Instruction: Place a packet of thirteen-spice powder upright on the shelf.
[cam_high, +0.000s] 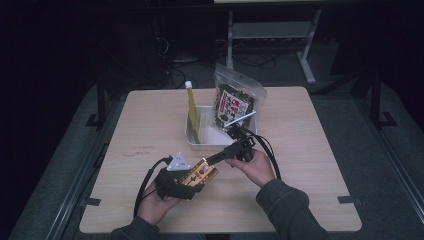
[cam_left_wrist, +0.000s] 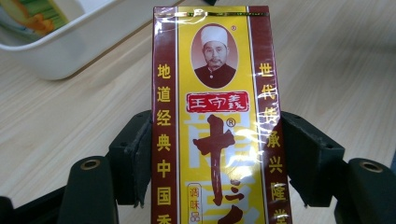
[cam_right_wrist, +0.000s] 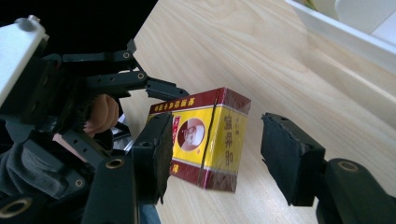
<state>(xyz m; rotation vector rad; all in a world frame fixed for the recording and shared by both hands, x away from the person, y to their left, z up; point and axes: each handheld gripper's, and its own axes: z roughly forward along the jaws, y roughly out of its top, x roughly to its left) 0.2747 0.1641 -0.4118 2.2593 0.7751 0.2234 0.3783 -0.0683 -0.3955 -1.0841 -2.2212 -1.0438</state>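
Closest to the lens in the high view is the person's left hand (cam_high: 155, 202), wrapped around the left gripper (cam_high: 192, 181), which has a red and yellow seasoning box (cam_high: 201, 174) clamped in its jaws just above the wooden table (cam_high: 150, 120). From the other side the right gripper (cam_high: 216, 159) reaches toward the free end of that box, with the right hand (cam_high: 256, 167) behind it. Further back there's a white tray (cam_high: 196, 139) with a tall yellow packet (cam_high: 192, 112) standing in it and a clear bag of snacks (cam_high: 236, 102) leaning at its far end.

Left gripper view next: the seasoning box (cam_left_wrist: 215, 121) stands straight up between the two black jaws, and both pads press flat against its long dark red edges, so it's a firm grip. A corner of the white tray (cam_left_wrist: 65, 51) shows top left, with the table (cam_left_wrist: 336, 60) underneath everything.

Right gripper view: the jaws here are spread fairly wide, one on either side of the box (cam_right_wrist: 205, 140). The left pad looks right up against the box face, maybe touching, while the right pad stands clear with a visible gap, so no grip yet. The left gripper (cam_right_wrist: 93, 93) holds the box from the far end, and the tray's edge (cam_right_wrist: 345, 37) runs across the top right.
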